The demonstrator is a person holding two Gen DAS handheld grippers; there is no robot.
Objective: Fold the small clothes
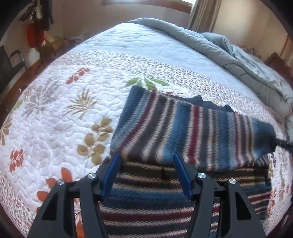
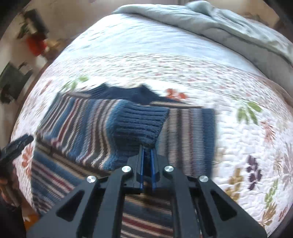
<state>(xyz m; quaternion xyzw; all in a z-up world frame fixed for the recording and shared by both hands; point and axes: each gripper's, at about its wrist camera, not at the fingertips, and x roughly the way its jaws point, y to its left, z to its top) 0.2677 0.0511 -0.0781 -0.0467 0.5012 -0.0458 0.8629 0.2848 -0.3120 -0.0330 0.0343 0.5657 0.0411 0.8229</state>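
A knitted sweater [image 1: 183, 126] striped in blue, dark red, grey and white lies on the floral quilt [image 1: 55, 119]. One sleeve is lifted across its body. My left gripper [image 1: 145, 160] is open, with its blue fingers [image 1: 114, 163] on either side of the sleeve's near edge, not pressing it. My right gripper [image 2: 147, 149] is shut on the sleeve's ribbed blue cuff [image 2: 139, 124] and holds it above the sweater's body [image 2: 192, 131]. In the left wrist view the right gripper [image 1: 283, 143] shows at the right edge. The right wrist view is blurred, and the left gripper [image 2: 18, 144] shows at its left edge.
A bunched grey duvet [image 1: 247, 60] lies along the bed's far right side. The quilt's left edge drops to a wooden floor [image 1: 20, 80]. Clothes [image 1: 34, 34] hang on the left wall and a curtain [image 1: 203, 14] hangs at the back.
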